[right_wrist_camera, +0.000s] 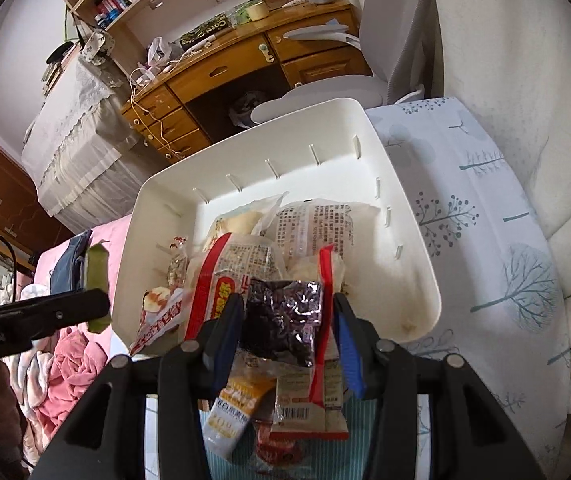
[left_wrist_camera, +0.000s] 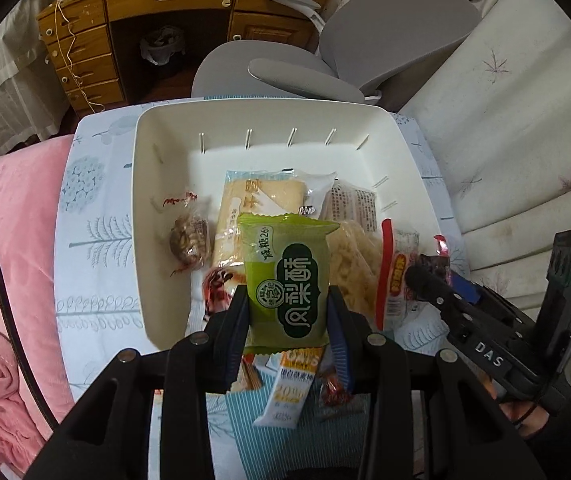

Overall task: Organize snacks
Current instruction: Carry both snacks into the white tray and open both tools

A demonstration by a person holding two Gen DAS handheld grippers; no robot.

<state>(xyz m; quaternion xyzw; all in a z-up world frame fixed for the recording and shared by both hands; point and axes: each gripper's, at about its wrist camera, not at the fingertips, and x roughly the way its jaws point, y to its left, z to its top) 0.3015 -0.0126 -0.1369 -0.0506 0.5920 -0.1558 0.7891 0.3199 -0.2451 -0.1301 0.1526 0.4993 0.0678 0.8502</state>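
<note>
A white bin [left_wrist_camera: 141, 216] [right_wrist_camera: 413, 236] sits on a tree-print cloth and holds several wrapped snacks. My left gripper [left_wrist_camera: 287, 304] is shut on a green pineapple-cake packet [left_wrist_camera: 289, 276], held upright over the bin's near edge. My right gripper [right_wrist_camera: 287, 312] is shut on a dark purple packet [right_wrist_camera: 281, 320], held above the bin's near edge; it shows in the left wrist view [left_wrist_camera: 431, 268] at the right. The green packet shows edge-on in the right wrist view [right_wrist_camera: 97, 280] at the left.
Below the grippers lie an oats bar [left_wrist_camera: 289, 388] [right_wrist_camera: 233, 416], a red candy [left_wrist_camera: 333, 392] and a red-edged packet [right_wrist_camera: 313, 400]. A pink blanket [left_wrist_camera: 9, 264] lies left. A grey chair [left_wrist_camera: 365, 40] and wooden desk [left_wrist_camera: 145, 12] stand behind; a pale sofa [left_wrist_camera: 517, 128] is right.
</note>
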